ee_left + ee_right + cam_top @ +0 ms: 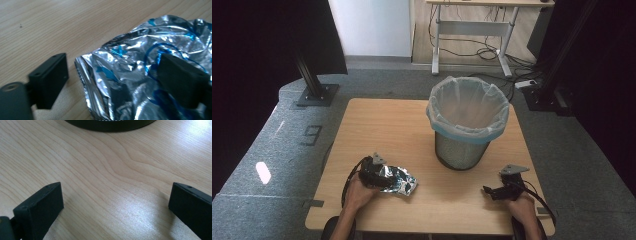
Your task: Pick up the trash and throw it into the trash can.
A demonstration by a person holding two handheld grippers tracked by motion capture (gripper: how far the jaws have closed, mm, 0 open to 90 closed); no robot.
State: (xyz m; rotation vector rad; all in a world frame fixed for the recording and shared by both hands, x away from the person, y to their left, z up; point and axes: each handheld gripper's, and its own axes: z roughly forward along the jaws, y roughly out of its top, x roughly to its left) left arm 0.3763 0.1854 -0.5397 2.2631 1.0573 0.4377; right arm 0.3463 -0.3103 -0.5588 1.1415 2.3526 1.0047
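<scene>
**Handling.** The foil wrapper (150, 75) is judged very light, thin and soft: it should crumple under any squeeze and has no stiffness to push against. Surface is glossy film, so prob. slippery between hard pads. A pinch on a single flat layer may slide off. Best hold, by judgement: the crimped, serrated end seam nearest the left jaw in the left gripper view, or a raised fold in the crumpled middle, where several layers bunch. Not fragile; damage is no concern. Being light, it may flutter or cling to a jaw on release.

**Appearance.** Silver metallised packet w/ blue printed lines and patches, heavily creased, lying flat-ish and open-looking. Contents, if any, cannot be told.

**Position.** Ref. landmark: the waste bin (460, 150), a black mesh basket w/ a pale liner folded over its rim, standing on the wooden table (382, 125). The wrapper lies near the bin, to its left and nearer the person, apart from the base.

**Grippers.**
- Left gripper (377, 172): jaws spread wide, straddling the wrapper's edge; one jaw over the foil, the other over bare wood. Nothing clamped.
- Right gripper (499, 190): jaws spread, nothing between them, low over the table just right of the bin's base and nearer the person.
</scene>
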